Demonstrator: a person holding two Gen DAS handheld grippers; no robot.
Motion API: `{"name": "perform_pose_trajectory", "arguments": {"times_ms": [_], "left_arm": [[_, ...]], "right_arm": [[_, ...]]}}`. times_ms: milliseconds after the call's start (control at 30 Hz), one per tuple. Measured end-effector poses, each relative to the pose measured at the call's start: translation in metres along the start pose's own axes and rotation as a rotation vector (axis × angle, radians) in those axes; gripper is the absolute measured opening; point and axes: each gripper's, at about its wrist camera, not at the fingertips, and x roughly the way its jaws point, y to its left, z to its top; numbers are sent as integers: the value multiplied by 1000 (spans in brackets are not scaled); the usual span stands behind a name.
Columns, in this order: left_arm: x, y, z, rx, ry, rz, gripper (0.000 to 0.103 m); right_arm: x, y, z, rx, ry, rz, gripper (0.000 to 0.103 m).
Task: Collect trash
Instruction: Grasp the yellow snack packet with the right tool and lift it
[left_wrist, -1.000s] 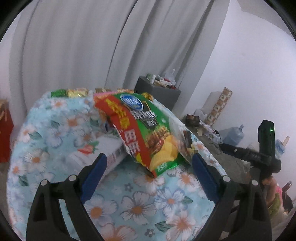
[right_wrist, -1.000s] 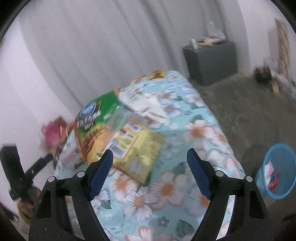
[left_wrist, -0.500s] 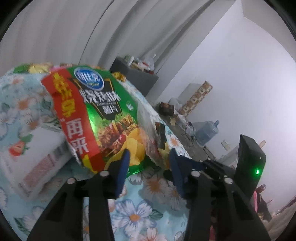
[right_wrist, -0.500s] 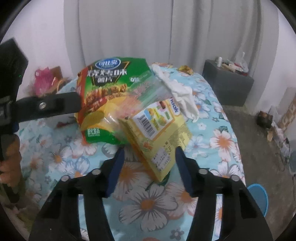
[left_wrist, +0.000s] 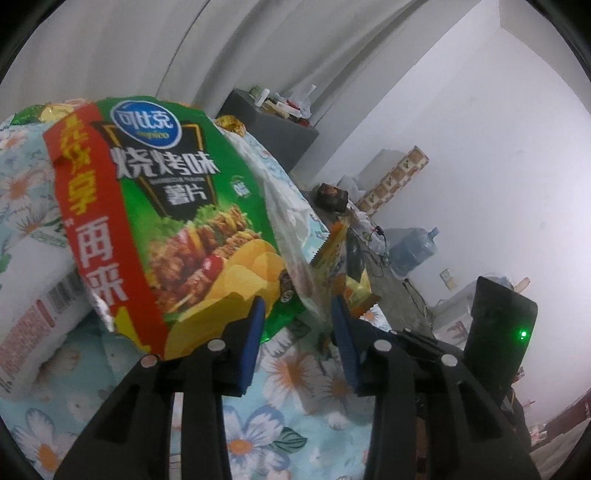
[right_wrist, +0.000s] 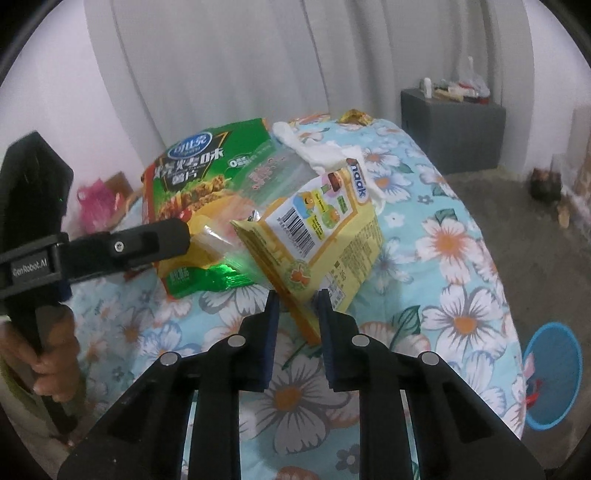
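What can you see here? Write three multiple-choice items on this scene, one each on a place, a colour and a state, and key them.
1. The bin stands
A. on the bed
B. on the floor beside the bed
C. on the cabinet

2. The chip bag is mostly
A. green
B. blue
C. black

3. The bin is
A. tipped over
B. empty
C. upright with scraps inside

Key:
1 B, its blue rim shows past the bed's edge, down on the grey floor.
2 A, green covers most of its front.
3 C, its mouth faces up and white and red scraps lie inside.
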Motion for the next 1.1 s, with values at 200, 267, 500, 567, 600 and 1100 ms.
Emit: {"name": "perform_pose_trajectory", "arguments": {"times_ms": [200,267,500,567,600,1100], "left_arm": [[14,-8,4,-29,26,-10,37],[20,-9,6,-37,35,4,37],[35,-11,6,-52,57,57,37],[38,-13,5,-48,59,66,36],[40,-14,5,-46,65,68,32],[22,-15,-1,-32,66,38,5]], "right_arm": [[-1,-6,0,27,-11,28,18],[-1,-8,-1,35,-14,35,17],[-7,-18,-2,70,-29,58,14],[-8,-22,-3,84,-33,65,14],[-9,-23,-3,91,-33,68,13],[-28,-23,-10,120,-45,64,11]]}}
